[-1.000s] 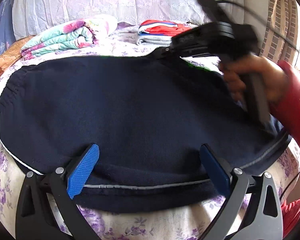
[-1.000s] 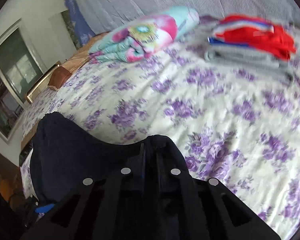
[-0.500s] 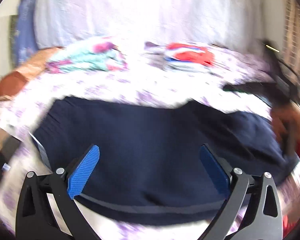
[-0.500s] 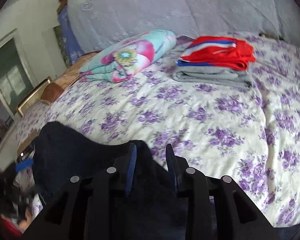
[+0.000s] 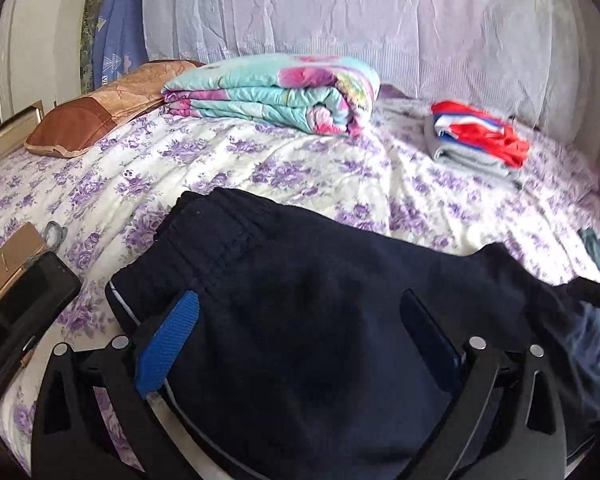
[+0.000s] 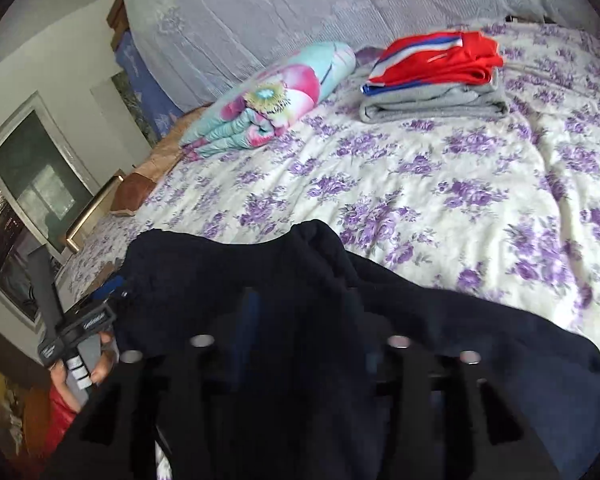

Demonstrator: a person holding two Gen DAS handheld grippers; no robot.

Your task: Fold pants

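Note:
Dark navy pants (image 5: 320, 320) lie folded on the floral bed sheet, elastic waistband at the left (image 5: 220, 224). My left gripper (image 5: 300, 344) is open, its blue pads wide apart over the near part of the pants, holding nothing. In the right wrist view the pants (image 6: 300, 280) lie under my right gripper (image 6: 304, 320). Its fingers look parted with a gap between them, dark and blurred against the cloth. The left gripper's handle and a hand show at the left (image 6: 80, 340).
A folded floral quilt (image 5: 276, 96) and a brown pillow (image 5: 100, 116) lie at the back left. A stack of red and grey folded clothes (image 5: 476, 140) sits at the back right. A phone (image 5: 24, 312) and a card lie at the left bed edge.
My left gripper has pulled back and tilted up, so more of the bed shows. My right gripper went from shut to parted over the pants, which now lie more bunched.

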